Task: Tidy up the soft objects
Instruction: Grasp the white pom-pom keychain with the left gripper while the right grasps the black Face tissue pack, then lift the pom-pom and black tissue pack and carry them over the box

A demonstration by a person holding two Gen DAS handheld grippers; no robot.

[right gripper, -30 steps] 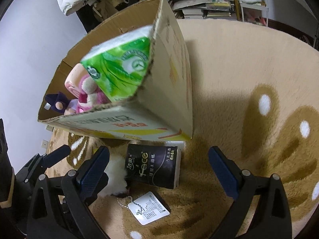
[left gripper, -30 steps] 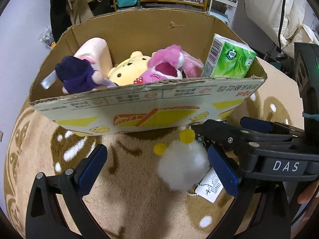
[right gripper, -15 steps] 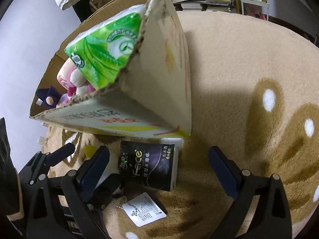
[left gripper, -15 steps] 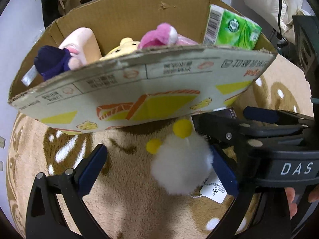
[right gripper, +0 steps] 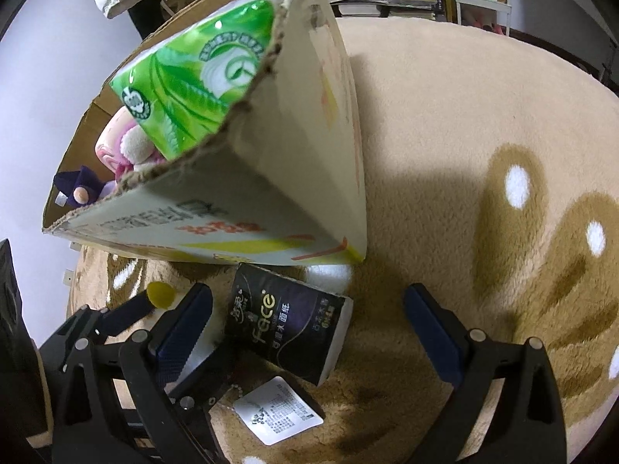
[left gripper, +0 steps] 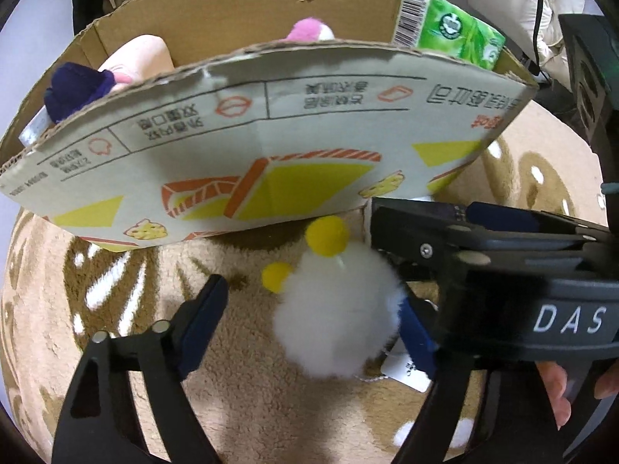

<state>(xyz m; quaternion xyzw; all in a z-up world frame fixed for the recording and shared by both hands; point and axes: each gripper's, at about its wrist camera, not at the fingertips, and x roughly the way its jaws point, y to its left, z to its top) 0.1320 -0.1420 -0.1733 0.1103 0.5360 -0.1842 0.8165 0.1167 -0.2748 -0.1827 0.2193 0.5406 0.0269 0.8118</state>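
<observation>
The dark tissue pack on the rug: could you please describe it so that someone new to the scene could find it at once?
Start at the big cardboard box standing on the beige rug. Just in front of its near wall lies the dark tissue pack, between the open right gripper fingers. It is black and purple with silver "Face" lettering, unlike the green tissue pack inside the box and the white fluffy toy beside it.

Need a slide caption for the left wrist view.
Left gripper jaws closing around white pompom toy on rug beside filled cardboard box.
</observation>
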